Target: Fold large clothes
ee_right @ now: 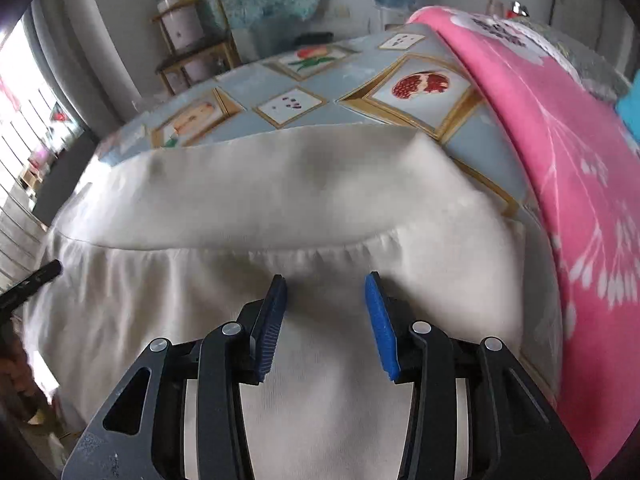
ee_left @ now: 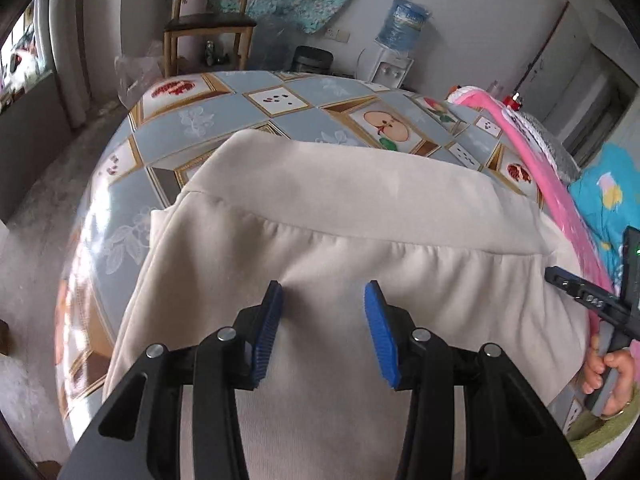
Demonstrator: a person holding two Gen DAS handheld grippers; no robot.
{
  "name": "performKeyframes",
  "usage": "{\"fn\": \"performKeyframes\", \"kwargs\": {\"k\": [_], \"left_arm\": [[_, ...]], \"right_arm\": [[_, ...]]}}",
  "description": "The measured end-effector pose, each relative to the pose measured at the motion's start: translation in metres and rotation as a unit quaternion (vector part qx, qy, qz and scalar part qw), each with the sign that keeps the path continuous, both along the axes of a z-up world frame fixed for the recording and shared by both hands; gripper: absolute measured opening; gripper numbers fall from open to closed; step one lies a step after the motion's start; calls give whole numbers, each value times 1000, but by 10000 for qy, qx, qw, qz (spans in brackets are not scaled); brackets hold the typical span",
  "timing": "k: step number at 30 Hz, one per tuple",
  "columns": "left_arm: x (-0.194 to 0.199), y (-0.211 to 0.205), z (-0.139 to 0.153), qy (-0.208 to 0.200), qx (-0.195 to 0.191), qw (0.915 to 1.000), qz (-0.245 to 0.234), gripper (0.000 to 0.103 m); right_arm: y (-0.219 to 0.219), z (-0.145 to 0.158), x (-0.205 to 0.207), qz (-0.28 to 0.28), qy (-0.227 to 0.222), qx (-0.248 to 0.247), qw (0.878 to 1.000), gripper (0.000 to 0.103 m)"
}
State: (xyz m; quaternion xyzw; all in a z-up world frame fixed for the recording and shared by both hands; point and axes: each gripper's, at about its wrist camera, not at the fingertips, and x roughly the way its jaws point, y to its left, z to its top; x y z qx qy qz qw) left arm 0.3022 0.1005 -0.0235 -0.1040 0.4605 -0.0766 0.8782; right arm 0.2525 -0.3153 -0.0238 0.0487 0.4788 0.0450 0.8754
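- Cream soft-fabric garment [ee_left: 340,208] lies spread on the surface with the glossy blue-grey fruit-print cloth [ee_left: 224,120]; it takes up the near half, and a wide plain band runs along its far edge with gathers just below.
- Band looks like a waistband or turned-over hem; cannot tell which.
- Left tongs [ee_left: 323,296] parted, blue pads clear of the cloth, nothing between them; they hover over the gathered part, angled down.
- Right tongs [ee_right: 326,289] also parted and empty, over the same gathered seam [ee_right: 320,256] further right.
- Both sit side by side near the seam, likely so each can pinch one spot along it and carry the fold evenly.
- Hand [ee_left: 608,376] holding the right tool's handle shows at the right edge of the left view.
- Pink flower-print cloth [ee_right: 540,140] is piled at the right of the surface, just beside the garment, probably parked there for later.
- Far off: wooden chair [ee_left: 208,20] and water dispenser with blue bottle [ee_left: 396,52], well apart from the work.
- Fold seems only begun; next step probably a fresh pinch on the cream cloth.
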Motion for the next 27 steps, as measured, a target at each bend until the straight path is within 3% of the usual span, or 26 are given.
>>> {"fn": "performKeyframes", "kwargs": {"k": [1, 3, 6, 9, 11, 16, 20, 25, 27], "left_arm": [[-6, 0, 4, -35, 35, 10000, 18, 42], [-22, 3, 16, -213, 76, 9997, -27, 42], [-43, 6, 20, -300, 198, 9994, -29, 42], [-51, 12, -2, 68, 470, 9988, 111, 42], [-53, 17, -7, 1, 350, 9992, 175, 42], [-69, 12, 17, -247, 483, 9984, 159, 42], [-92, -19, 27, -427, 589, 9972, -187, 45], [-100, -60, -1, -138, 954, 9942, -469, 53], [-103, -66, -4, -229, 1167, 9919, -443, 53]], "right_arm": [[-3, 7, -10, -46, -21, 59, 10000, 42], [-8, 22, -36, 7, -184, 257, 9995, 56], [-3, 26, -72, 107, -288, 196, 9993, 64], [1, 4, -83, 120, -57, -68, 9999, 65], [2, -5, -80, 126, -53, -154, 9998, 65], [30, 27, -92, 271, -389, -537, 9974, 66], [74, 29, -116, 717, -548, -409, 9951, 77], [104, -12, -118, 777, -141, -756, 9940, 79], [109, -8, -126, 796, -195, -914, 9924, 79]]}}
